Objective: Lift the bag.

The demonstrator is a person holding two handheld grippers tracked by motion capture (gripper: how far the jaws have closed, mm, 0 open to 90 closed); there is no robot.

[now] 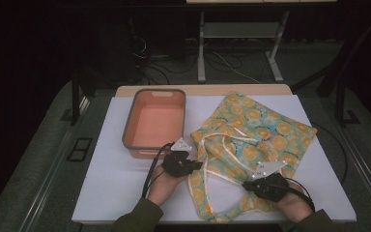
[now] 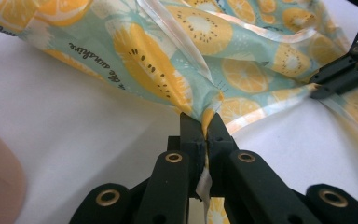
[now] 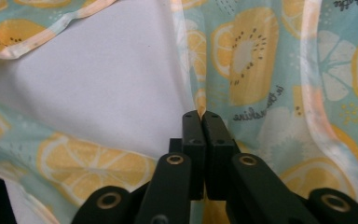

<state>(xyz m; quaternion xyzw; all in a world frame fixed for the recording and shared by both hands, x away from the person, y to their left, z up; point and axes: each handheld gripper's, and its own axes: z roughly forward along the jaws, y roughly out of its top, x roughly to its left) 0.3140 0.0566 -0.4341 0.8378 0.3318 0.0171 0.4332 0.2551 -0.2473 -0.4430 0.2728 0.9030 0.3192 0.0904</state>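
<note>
1. The fruit-print cloth is spread crumpled on the white tabletop, right of centre, with one corner pointing to the far side and a loop of pale trim trailing toward the near edge.
2. An orange tub with a grey rim stands on the left far part of the tabletop, just beside the cloth's left edge; nothing is seen in it.
3. The left gripper is seen at the cloth's left near edge; its fingers are clamped on a pinched fold of fabric and trim, which runs down between them in the left gripper view.
4. The right gripper is placed at the cloth's near right part. Its fingers are pressed together; whether a thin layer of cloth is caught between them cannot be told from the right gripper view, as only fabric beneath is made out.
5. Handling, as judged: the cloth is light, soft and limp, with a slight sheen, so slipping is possible. It will sag and fold when lifted.
6. A hold is best taken on the bound trim or at corners, where the layered edge gives the fingers more to bite.
</note>
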